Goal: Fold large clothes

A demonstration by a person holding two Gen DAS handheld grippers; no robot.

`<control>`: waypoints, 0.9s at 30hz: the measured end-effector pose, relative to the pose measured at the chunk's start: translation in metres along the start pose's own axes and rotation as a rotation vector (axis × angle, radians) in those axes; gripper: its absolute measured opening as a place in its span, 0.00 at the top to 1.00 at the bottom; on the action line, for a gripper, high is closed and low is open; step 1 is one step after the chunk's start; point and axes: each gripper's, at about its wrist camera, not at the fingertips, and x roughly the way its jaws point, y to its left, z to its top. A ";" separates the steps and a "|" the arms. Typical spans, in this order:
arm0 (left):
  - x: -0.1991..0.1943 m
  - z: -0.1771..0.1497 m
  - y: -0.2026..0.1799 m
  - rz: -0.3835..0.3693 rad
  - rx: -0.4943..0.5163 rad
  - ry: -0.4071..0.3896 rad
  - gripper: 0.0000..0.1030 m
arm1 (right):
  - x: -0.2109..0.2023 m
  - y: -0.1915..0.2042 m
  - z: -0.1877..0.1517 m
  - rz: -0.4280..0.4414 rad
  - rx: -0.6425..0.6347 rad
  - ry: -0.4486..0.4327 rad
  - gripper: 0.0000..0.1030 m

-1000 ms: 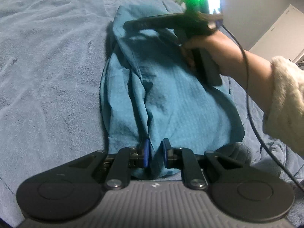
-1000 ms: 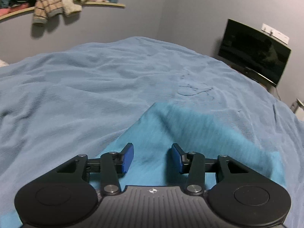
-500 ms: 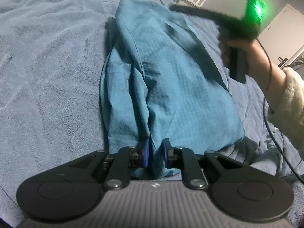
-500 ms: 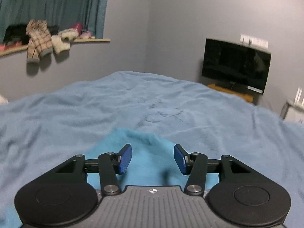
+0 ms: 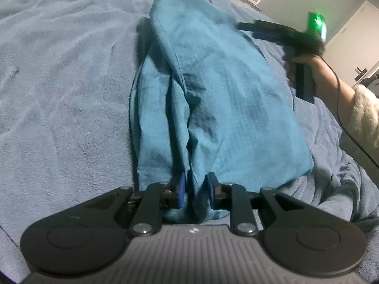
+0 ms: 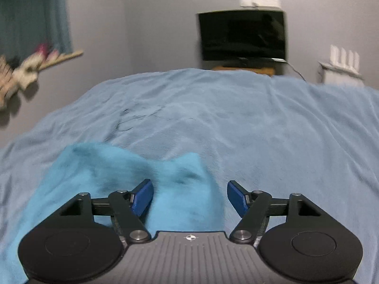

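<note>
A teal garment (image 5: 236, 108) lies folded lengthwise on the blue bed blanket (image 5: 59, 82). My left gripper (image 5: 196, 187) sits at its near end, and its jaws are opening. A fold of the fabric still stands between the pads, with a thin gap beside the left pad. A hand carries my right gripper (image 5: 246, 27) above the garment's far right edge, blurred. In the right wrist view that gripper (image 6: 189, 196) has its jaws opening wide with nothing between them. The garment's far end (image 6: 106, 165) lies just below and left of it.
The blanket (image 6: 260, 130) stretches away beyond the garment. A dark TV (image 6: 241, 35) stands at the far wall, with a white unit (image 6: 343, 59) to its right. Clothes hang on a ledge (image 6: 23, 75) at left. A fluffy sleeve (image 5: 364, 116) and cable are at right.
The right gripper swung from above the garment's middle off to the right and its jaws spread wider. The left gripper stayed put and its pads parted a little.
</note>
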 end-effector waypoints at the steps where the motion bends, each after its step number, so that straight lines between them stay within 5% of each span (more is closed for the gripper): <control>1: 0.002 0.001 0.001 0.000 -0.008 0.003 0.79 | -0.007 -0.007 -0.003 -0.006 0.019 -0.003 0.32; 7: -0.004 -0.001 -0.002 -0.014 0.009 -0.040 0.77 | -0.062 -0.027 -0.043 0.060 0.176 -0.011 0.31; 9: -0.011 -0.003 -0.007 0.004 0.010 -0.082 0.71 | -0.096 -0.020 -0.063 0.053 0.157 -0.033 0.28; 14: -0.040 -0.009 -0.039 0.080 0.045 -0.255 0.36 | -0.177 0.006 -0.113 0.027 0.094 -0.047 0.17; 19: -0.048 -0.025 -0.098 0.228 0.139 -0.336 0.24 | -0.231 0.031 -0.154 0.024 0.059 0.014 0.09; 22: -0.044 -0.040 -0.123 0.322 0.175 -0.312 0.22 | -0.257 0.051 -0.174 0.021 0.003 0.050 0.05; 27: -0.041 -0.064 -0.139 0.383 0.087 -0.179 0.18 | -0.285 0.078 -0.203 0.038 -0.028 0.108 0.01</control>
